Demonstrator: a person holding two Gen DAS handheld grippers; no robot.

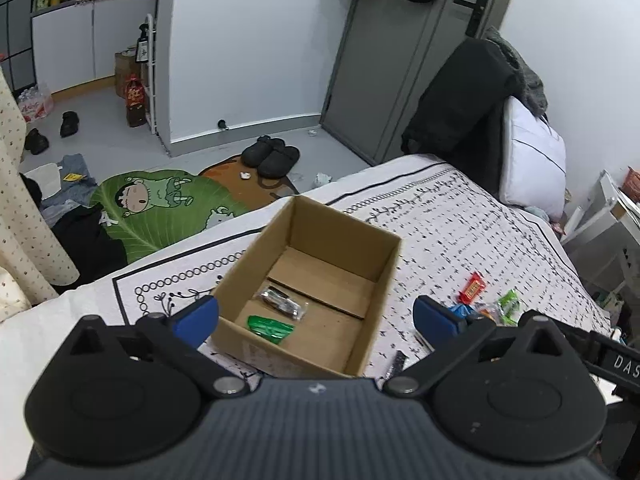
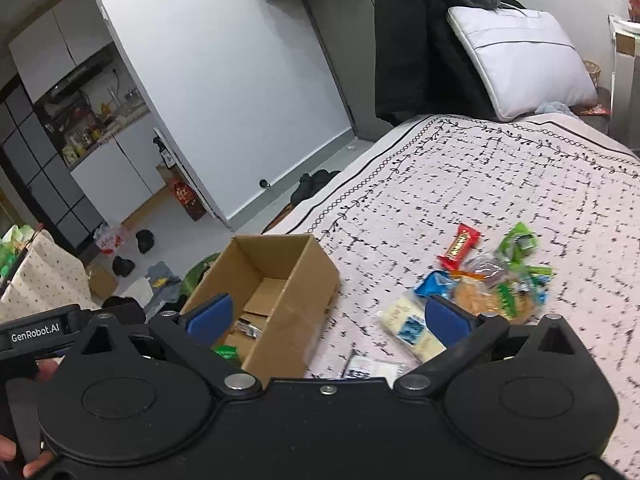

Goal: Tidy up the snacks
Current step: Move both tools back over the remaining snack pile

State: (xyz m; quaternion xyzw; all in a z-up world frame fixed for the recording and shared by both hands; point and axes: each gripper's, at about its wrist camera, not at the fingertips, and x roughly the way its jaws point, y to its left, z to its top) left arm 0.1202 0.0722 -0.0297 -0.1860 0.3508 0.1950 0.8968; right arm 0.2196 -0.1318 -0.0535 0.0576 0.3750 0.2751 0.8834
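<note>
A white pillow and dark clothes are lying well beyond the cardboard box, nothing blocking its open top. The box is sitting on the patterned bedspread, holding a green packet and a clear-wrapped snack, with loose snacks lying near its right side. The left gripper and right gripper are both hanging spread wide, gripping nothing.

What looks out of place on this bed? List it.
Most snacks still lie in a loose heap on the bedspread, outside the cardboard box. Only a green packet and a clear packet are inside. Nothing looks spilled or damaged.
</note>
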